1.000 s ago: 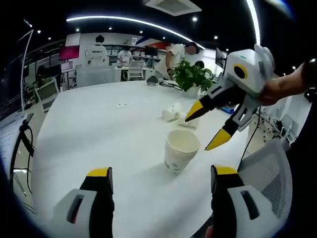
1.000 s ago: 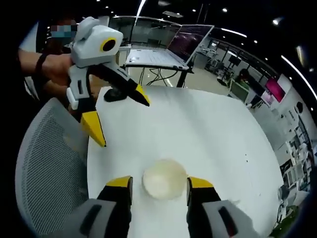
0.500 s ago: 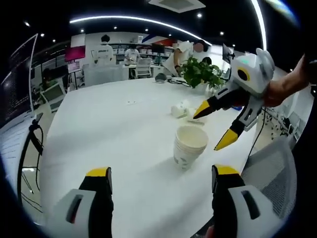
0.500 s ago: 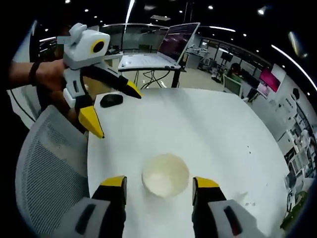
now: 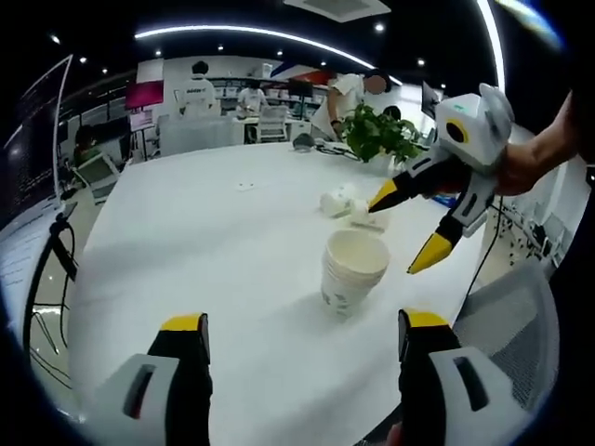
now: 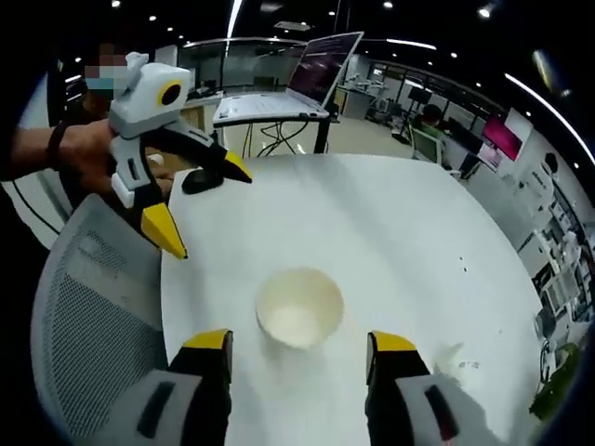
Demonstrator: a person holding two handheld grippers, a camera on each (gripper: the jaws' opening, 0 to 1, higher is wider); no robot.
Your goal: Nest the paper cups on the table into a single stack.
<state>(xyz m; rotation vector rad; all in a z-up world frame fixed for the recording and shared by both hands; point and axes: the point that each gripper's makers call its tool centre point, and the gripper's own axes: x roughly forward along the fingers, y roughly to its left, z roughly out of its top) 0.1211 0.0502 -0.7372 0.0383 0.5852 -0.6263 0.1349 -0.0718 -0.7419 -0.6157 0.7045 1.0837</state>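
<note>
A stack of nested white paper cups [image 5: 351, 269] stands upright on the white table [image 5: 204, 242]. In the left gripper view my left gripper [image 5: 304, 325] is open, a little short of the stack, with nothing between its jaws. My right gripper [image 5: 406, 228] comes in from the right, open, its yellow tips above and to the right of the stack. The right gripper view looks down into the top cup [image 6: 299, 307], just ahead of the open right gripper [image 6: 298, 342]. The left gripper [image 6: 200, 204] hangs open at the upper left, held by a hand.
Two small white objects [image 5: 342, 206] lie on the table beyond the stack, near a potted plant [image 5: 376, 139]. A grey mesh chair [image 6: 84, 316] stands at the table's edge. A black mouse [image 6: 200, 181] and an open laptop [image 6: 288, 93] sit further off. People stand in the background.
The right gripper has drawn back from the cup stack, which now lies further ahead of its jaws. Both jaws stay open. The stack has not moved on the table.
</note>
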